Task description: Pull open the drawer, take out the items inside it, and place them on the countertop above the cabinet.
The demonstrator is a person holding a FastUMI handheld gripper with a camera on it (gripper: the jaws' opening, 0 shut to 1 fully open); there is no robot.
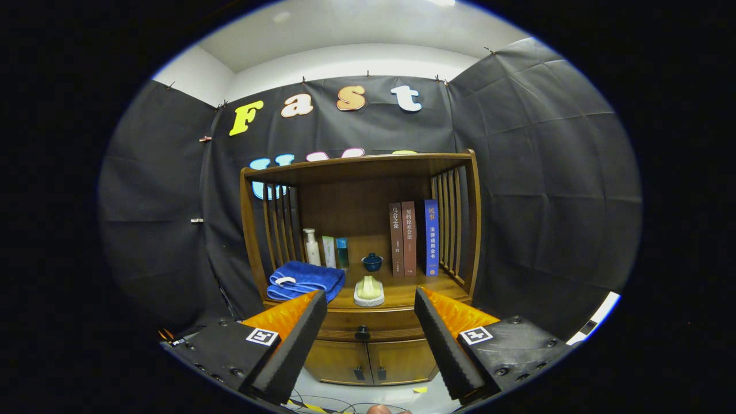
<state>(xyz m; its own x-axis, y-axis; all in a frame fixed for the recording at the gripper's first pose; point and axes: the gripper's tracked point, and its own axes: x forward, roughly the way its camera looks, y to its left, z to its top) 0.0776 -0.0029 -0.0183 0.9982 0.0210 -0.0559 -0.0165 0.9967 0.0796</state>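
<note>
The gripper [371, 339] stands wide apart and holds nothing, squared up to the wooden cabinet [368, 356] from a little way off, so that the small dark round knob [362, 332] of the shallow wooden drawer [368, 325] sits between its fingers, beyond their tips. That framing suits a straight approach to the knob. The drawer lies flush and closed (its contents hidden).

Above it, on the desk [402, 293], rest a folded blue towel [303, 280] and a pale yellow-green soap-like piece on a white dish [368, 291]. Further back stand three slim bottles [326, 250], a small dark blue lidded cup [372, 261] and three upright books [414, 237], kept against the rear. A shut drawer with things on the desk fits a drawer yet to be emptied, or one emptied and pushed back.
</note>
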